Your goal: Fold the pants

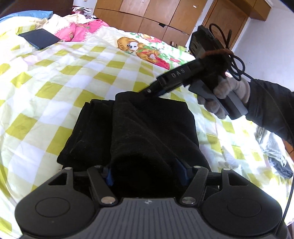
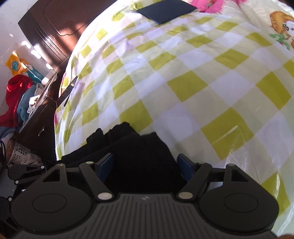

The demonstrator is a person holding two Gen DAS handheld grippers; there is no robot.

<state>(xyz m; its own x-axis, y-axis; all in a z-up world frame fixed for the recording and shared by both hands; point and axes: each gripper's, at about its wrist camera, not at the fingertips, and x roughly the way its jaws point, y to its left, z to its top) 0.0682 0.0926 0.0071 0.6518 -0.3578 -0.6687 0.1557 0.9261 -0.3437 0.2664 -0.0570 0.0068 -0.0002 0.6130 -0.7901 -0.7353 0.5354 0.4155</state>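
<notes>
Black pants (image 1: 139, 128) lie folded in a thick stack on the yellow-and-white checked bedspread (image 1: 55, 77). In the left wrist view the near end of the top layer rises into my left gripper (image 1: 146, 174) and fills the gap between its blue pads (image 1: 109, 177); it is shut on that bundle. My right gripper (image 1: 149, 91), in a gloved hand (image 1: 231, 93), grips the far corner, which is pulled up into a peak. In the right wrist view the pants (image 2: 139, 156) fill the space between the right gripper's (image 2: 146, 165) pads (image 2: 185, 167).
A flat dark blue item (image 1: 39, 38) (image 2: 165, 11) lies far up the bed beside pink bedding (image 1: 80, 29). Wooden wardrobes (image 1: 147, 16) stand behind. The bed's edge drops to a dark cabinet (image 2: 42, 114) with piled clothes (image 2: 16, 99). Silvery cloth (image 1: 275, 150) lies at the right.
</notes>
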